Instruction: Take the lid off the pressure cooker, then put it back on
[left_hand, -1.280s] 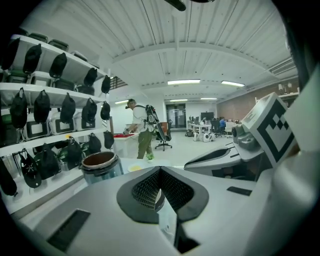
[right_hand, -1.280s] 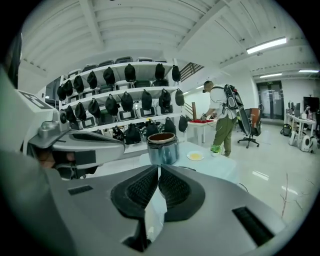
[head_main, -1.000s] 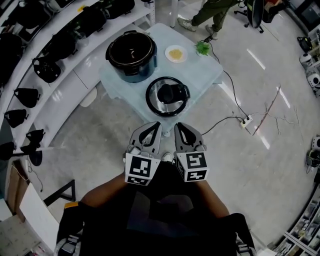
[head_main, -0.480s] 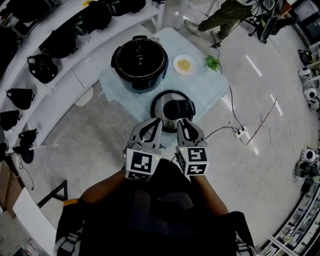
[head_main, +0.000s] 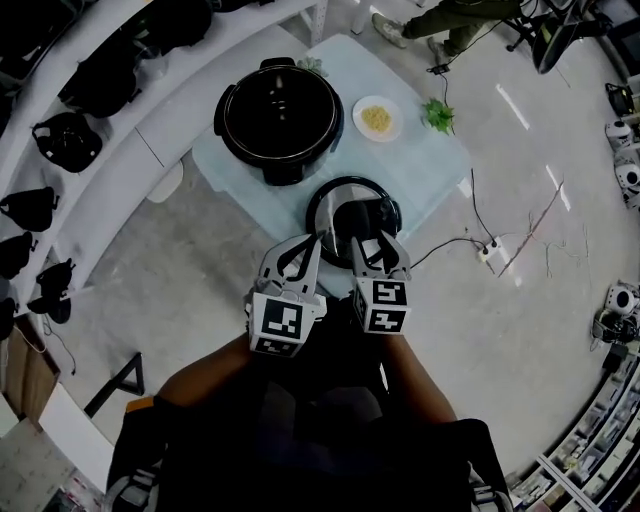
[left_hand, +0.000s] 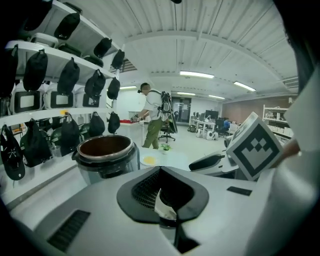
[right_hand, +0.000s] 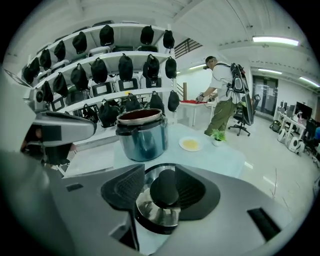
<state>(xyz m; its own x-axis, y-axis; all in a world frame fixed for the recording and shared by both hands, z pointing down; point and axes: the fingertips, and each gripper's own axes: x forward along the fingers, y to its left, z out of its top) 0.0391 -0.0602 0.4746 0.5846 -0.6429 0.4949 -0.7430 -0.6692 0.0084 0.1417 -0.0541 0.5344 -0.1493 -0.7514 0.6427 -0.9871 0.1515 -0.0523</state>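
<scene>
The lid (head_main: 352, 215) lies off the open cooker (head_main: 280, 118) at the tabletop's (head_main: 430, 165) near edge, still to be put back; the right tongs (head_main: 373, 247) are opening in line with its black handle (right_hand: 165, 187), not gripping, and the left tongs (head_main: 303, 252) are pinched together, empty.

No text, brand, number or sign is showing legibly anywhere; the left marker cube (head_main: 277, 328) and right marker cube (head_main: 380, 306), mid-frame, are carrying only square patterns.

Your black-handled lid (head_main: 345, 203) is lying flat on the worktop (head_main: 425, 160), at five o'clock from the open, upright cooker (head_main: 280, 115).
</scene>
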